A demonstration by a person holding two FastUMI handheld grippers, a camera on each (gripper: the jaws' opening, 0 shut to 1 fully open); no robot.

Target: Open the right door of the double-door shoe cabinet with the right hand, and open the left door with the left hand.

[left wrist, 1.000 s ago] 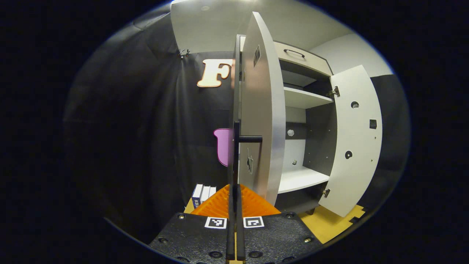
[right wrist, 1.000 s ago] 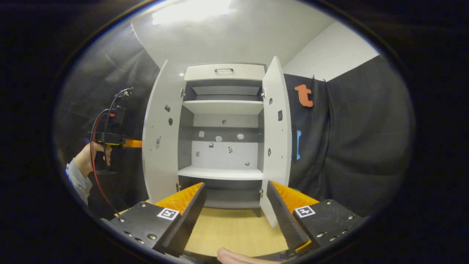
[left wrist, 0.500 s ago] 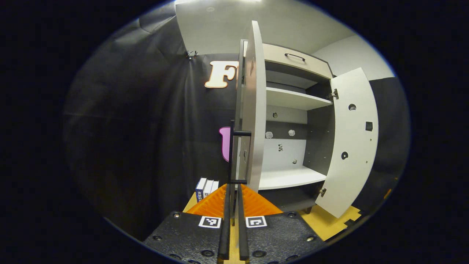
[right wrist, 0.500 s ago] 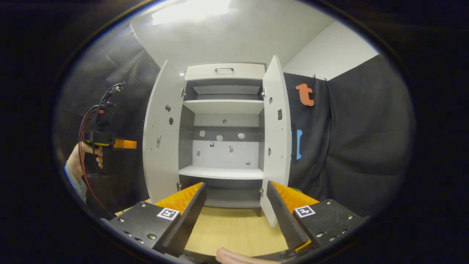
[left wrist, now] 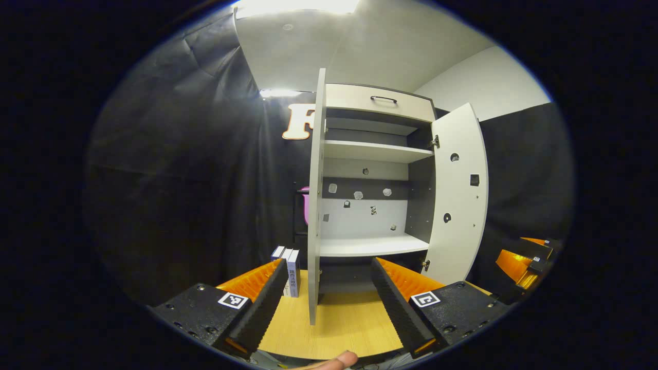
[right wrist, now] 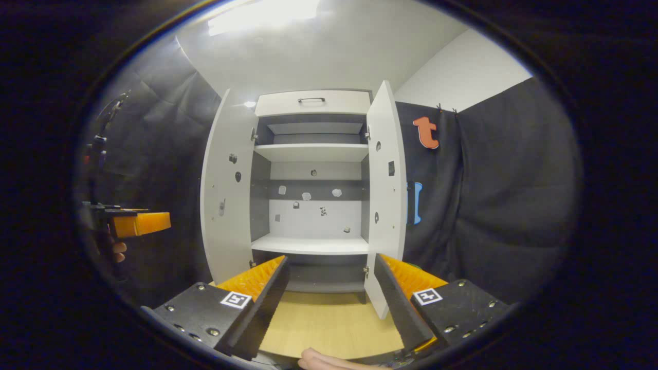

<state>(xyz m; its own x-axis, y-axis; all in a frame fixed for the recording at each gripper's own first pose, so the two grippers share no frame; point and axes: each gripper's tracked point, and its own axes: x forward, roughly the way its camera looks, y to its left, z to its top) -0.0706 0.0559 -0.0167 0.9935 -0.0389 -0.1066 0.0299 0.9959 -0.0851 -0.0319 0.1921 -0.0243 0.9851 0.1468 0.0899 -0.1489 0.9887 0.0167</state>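
The white shoe cabinet (left wrist: 378,107) stands with both doors swung out. In the left gripper view its left door (left wrist: 314,180) shows edge-on, and its right door (left wrist: 458,195) hangs wide at the right. My left gripper (left wrist: 329,303) is open a short way back from the left door's edge and holds nothing. In the right gripper view the left door (right wrist: 227,190) and right door (right wrist: 386,195) flank the bare shelves (right wrist: 311,151). My right gripper (right wrist: 329,298) is open in front of the cabinet, clear of both doors. The left gripper (right wrist: 138,224) also shows far left there, in a hand (right wrist: 117,252).
Small boxes (left wrist: 288,262) stand on the wooden floor (left wrist: 339,329) left of the left door. A drawer with a dark handle (right wrist: 311,100) tops the cabinet. The right gripper (left wrist: 524,257) shows at the right rim of the left gripper view. Black cloth walls close in both sides.
My left gripper let go of the left door's handle, opened, drew back and turned to face the cabinet. The left door swung a little wider. My right gripper barely moved.
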